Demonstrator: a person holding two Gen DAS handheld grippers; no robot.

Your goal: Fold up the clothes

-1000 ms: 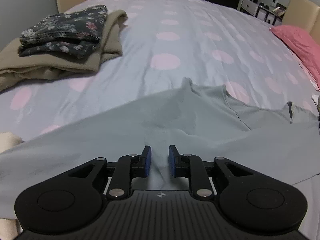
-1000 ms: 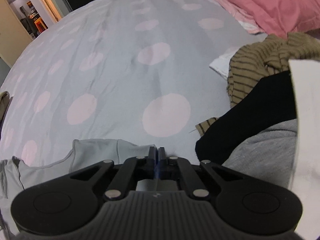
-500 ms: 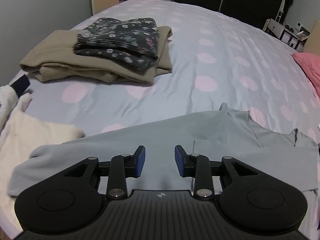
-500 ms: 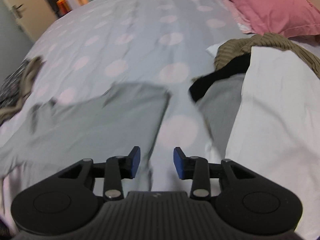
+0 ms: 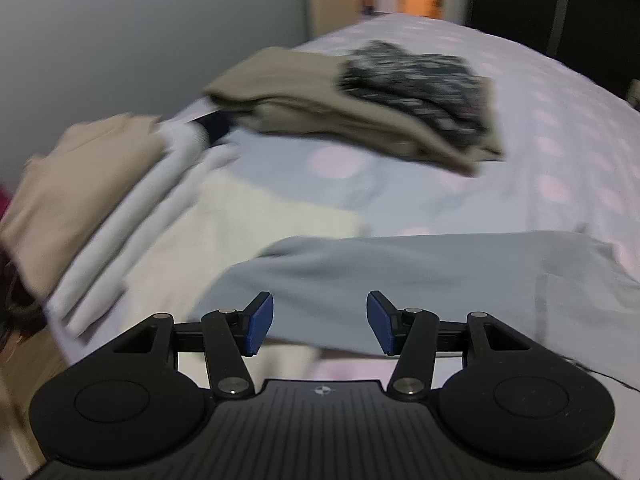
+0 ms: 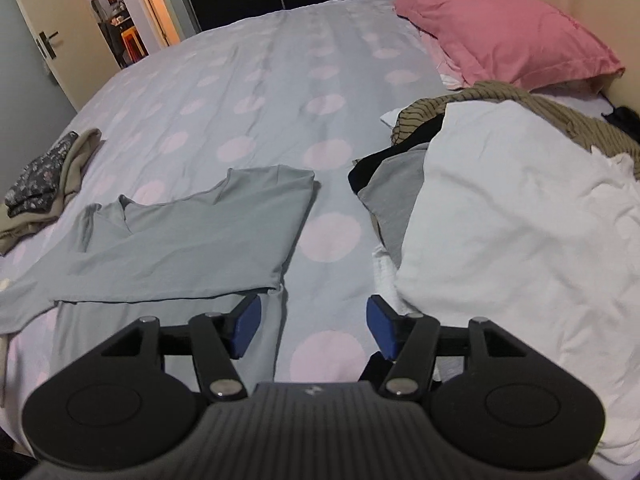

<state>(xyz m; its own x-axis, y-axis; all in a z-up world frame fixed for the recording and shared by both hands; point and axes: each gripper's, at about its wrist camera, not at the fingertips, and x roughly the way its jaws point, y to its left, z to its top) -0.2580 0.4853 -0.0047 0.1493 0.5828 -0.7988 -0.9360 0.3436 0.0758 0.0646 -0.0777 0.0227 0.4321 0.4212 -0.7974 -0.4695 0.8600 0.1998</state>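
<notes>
A pale grey-blue T-shirt (image 6: 188, 236) lies flat on the polka-dot bed, partly folded, its neckline toward the left. My right gripper (image 6: 312, 326) hovers open just off the shirt's near right corner, with bare sheet between its blue pads. In the blurred left wrist view the same shirt (image 5: 420, 280) spreads right in front of my left gripper (image 5: 320, 322), which is open and holds nothing.
A folded stack, floral cloth on tan (image 5: 400, 92), rests at the far left of the bed (image 6: 280, 80). Cream and white garments (image 5: 160, 208) lie at the left. A heap of white, grey, black and striped clothes (image 6: 520, 208) fills the right, below a pink pillow (image 6: 500, 28).
My right gripper let go of the shirt, opened and pulled back. My left gripper opened wider, drew back and swung left; the shirt now lies flat.
</notes>
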